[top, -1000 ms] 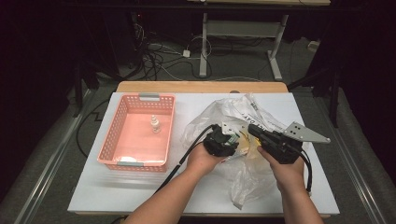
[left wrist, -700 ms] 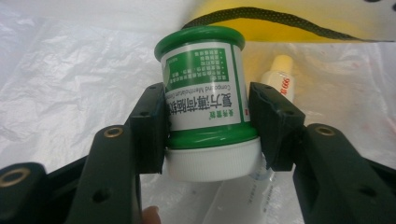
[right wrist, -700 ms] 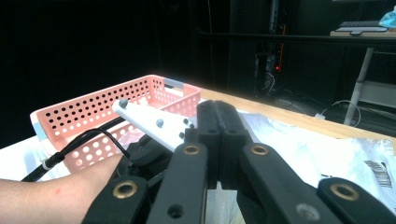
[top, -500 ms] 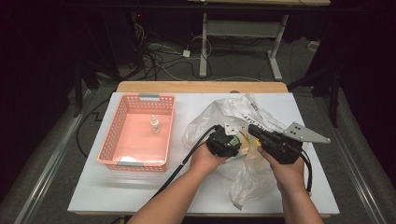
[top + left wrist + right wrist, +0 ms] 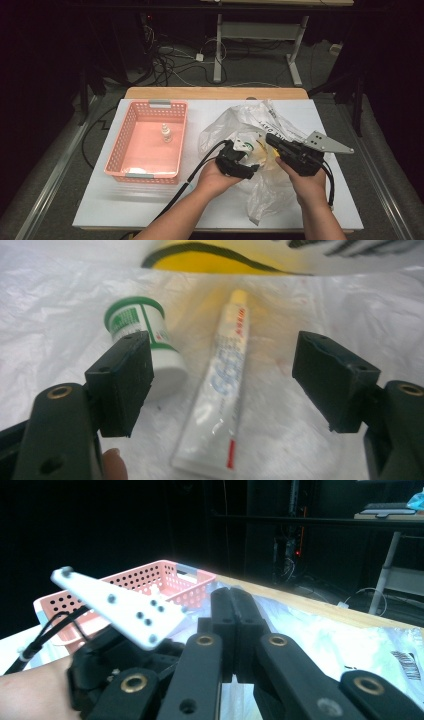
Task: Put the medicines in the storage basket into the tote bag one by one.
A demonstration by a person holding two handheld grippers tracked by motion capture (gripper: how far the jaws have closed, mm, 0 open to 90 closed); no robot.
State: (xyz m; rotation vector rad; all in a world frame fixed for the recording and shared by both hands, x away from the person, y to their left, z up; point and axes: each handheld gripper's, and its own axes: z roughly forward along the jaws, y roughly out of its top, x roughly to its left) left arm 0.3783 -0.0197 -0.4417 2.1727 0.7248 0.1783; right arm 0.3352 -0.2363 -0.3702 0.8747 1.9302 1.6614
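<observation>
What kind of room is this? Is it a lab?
Probably a lab or workshop: a white work table under a fixed camera, tangled black cables on the floor, and a metal-legged desk behind in the dark.

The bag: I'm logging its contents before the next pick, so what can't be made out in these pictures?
- Yellow item: left gripper view, cut off by the top edge, blurred.
- Tube: left gripper view, print too blurred to read.
- Green-and-white tub: left gripper view, partly behind one of the jaws.
- Bag interior: high view, covered by both grippers and crumpled plastic.
- Small bottle in the basket: high view, too small to identify.
</observation>
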